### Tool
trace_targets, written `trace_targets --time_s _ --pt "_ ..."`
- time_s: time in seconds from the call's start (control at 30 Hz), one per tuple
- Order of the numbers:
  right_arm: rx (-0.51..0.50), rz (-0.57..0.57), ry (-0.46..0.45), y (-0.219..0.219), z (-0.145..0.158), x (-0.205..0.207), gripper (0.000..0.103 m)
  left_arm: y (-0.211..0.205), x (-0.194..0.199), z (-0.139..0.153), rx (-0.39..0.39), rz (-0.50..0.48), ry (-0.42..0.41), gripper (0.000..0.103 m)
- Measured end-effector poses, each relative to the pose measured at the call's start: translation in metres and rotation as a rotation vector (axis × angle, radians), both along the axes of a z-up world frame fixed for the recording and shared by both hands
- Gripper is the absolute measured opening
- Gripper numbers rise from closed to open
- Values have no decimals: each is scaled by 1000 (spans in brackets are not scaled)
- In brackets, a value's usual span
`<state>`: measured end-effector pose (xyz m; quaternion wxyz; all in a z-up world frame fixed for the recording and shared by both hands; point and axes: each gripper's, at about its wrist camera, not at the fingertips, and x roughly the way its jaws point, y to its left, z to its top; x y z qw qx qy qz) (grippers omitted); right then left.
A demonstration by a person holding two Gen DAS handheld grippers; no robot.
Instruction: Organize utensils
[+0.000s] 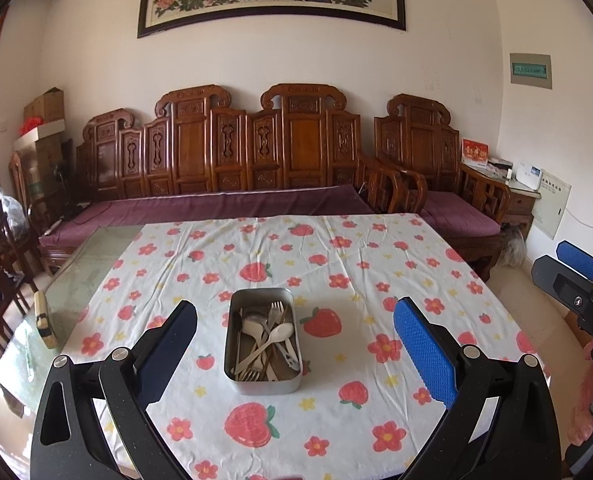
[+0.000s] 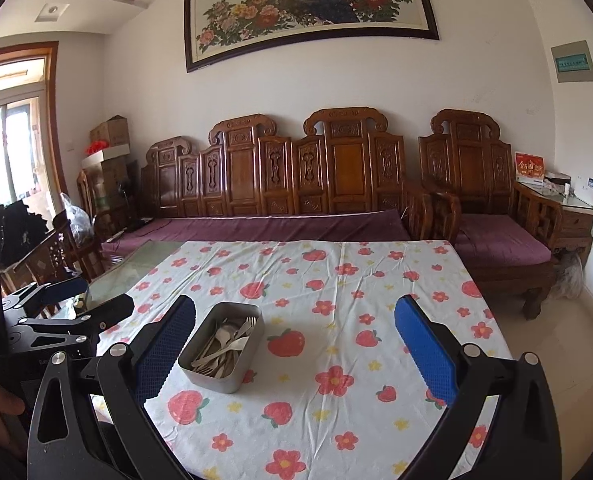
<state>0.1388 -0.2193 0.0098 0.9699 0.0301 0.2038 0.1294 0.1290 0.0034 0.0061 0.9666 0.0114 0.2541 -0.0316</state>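
The metal tin (image 1: 262, 344) of forks and pale spoons (image 1: 270, 338) sits on the strawberry-print tablecloth (image 1: 336, 256), its long axis running away from the viewer. It lies dead ahead of the left gripper (image 1: 295, 334), the nearer tool, and ahead-left of the right gripper (image 2: 295, 330). Both grippers stand spread wide, holding nothing and clear of the tin; no utensils are seen outside it.

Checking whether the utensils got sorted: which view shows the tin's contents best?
The left wrist view: it looks almost straight down into the tin, so forks and spoons separate. The right wrist view shows the tin from its left, at a flatter angle, utensils a pale tangle.
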Motion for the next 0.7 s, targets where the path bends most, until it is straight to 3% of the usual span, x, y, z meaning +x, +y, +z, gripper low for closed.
trace_targets --time_s 0.7 --pt "10 -4 -1 1 3 -4 100 1 -8 9 -4 20 -33 95"
